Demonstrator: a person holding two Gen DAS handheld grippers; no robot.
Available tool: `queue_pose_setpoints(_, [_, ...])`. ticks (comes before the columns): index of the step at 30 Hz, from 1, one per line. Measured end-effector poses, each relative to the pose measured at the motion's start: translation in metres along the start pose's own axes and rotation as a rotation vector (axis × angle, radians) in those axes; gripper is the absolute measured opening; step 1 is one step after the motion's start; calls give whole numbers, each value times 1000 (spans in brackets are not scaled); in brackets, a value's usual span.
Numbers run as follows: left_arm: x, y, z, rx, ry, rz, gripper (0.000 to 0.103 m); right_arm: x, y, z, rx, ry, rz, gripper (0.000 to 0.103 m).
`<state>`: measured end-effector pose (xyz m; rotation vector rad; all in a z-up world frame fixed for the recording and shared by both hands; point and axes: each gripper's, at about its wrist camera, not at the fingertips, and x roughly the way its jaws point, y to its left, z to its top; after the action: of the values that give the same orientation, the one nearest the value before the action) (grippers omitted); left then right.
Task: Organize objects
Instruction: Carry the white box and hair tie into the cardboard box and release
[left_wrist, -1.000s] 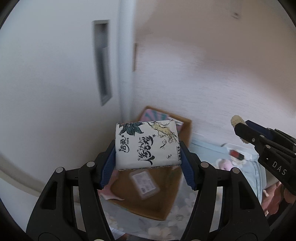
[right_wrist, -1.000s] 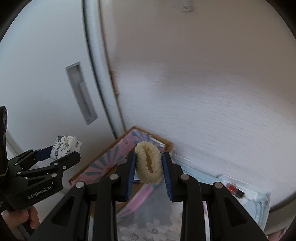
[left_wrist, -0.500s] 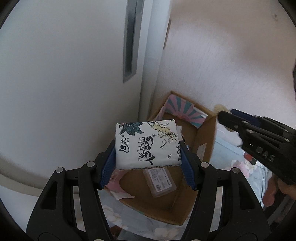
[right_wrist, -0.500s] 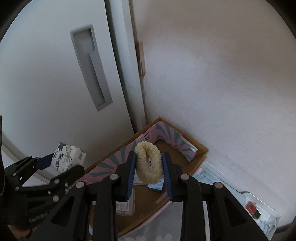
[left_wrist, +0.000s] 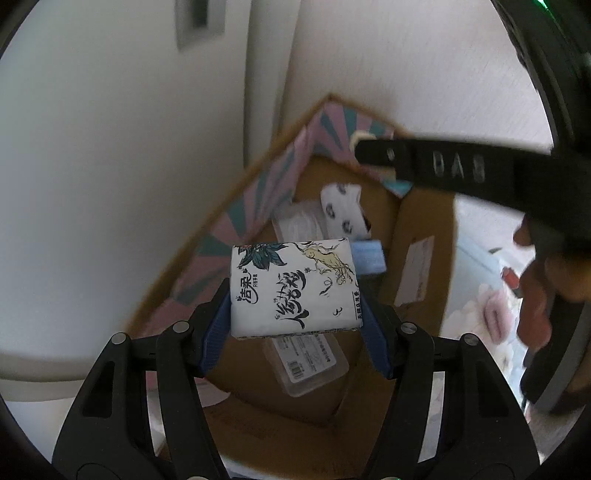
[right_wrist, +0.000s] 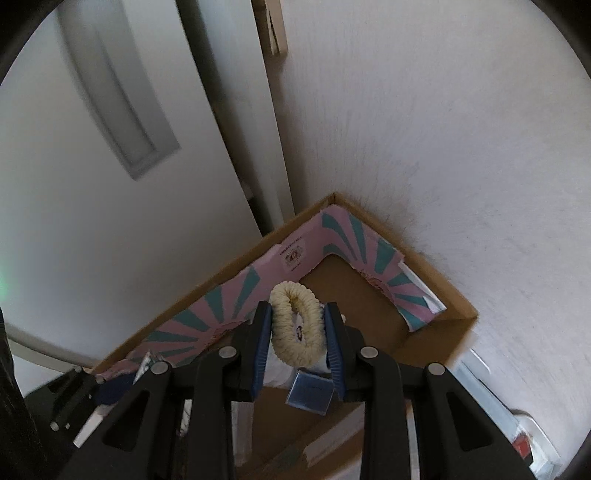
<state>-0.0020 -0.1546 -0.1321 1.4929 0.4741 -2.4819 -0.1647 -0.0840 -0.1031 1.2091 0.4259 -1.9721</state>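
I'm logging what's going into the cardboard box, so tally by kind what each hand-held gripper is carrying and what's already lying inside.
Tissue packs: 1, held
Cream hair scrunchies: 1, held
Clear plastic cases: 1, in box
Patterned white socks: 1, in box
Blue items: 1, in box
Total: 5

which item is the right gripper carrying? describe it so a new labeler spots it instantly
Find the open cardboard box with pink-and-teal striped flaps, wedged in the corner by the white door. Above it, the right gripper pinches a cream ribbed scrunchie upright between blue pads. It is the only ring-shaped, fuzzy item; the left gripper's tissue pack is flat and printed.
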Motion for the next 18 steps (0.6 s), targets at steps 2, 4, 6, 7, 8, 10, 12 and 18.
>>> queue_pose_setpoints(2, [11, 1, -3, -3, 21, -2, 60, 12, -3, 2, -5, 21, -1, 27])
queue_pose_setpoints(4, [19, 5, -7, -9, 38, -3, 60, 20, -5, 4, -1, 40, 6, 27])
queue_pose_setpoints(6, [23, 7, -6, -8, 47, -3, 60, 26, -7, 5, 1, 54, 9, 27])
queue_pose_setpoints(7, [24, 7, -7, -6, 50, -3, 60, 28, -8, 5, 3, 58, 10, 27])
queue_pose_setpoints(8, [25, 7, -7, -5, 53, -4, 60, 29, -8, 6, 6, 62, 15, 27])
queue_pose_setpoints(10, [24, 6, -7, -1, 55, -1, 61, 32, -9, 8, 12, 70, 26, 27])
queue_pose_setpoints(12, [24, 3, -7, 11, 60, 1, 71, 35, -9, 12, 9, 87, 31, 30])
queue_pose_setpoints(18, [24, -3, -9, 33, 49, -3, 103, 42, -11, 18, 21, 84, 53, 103])
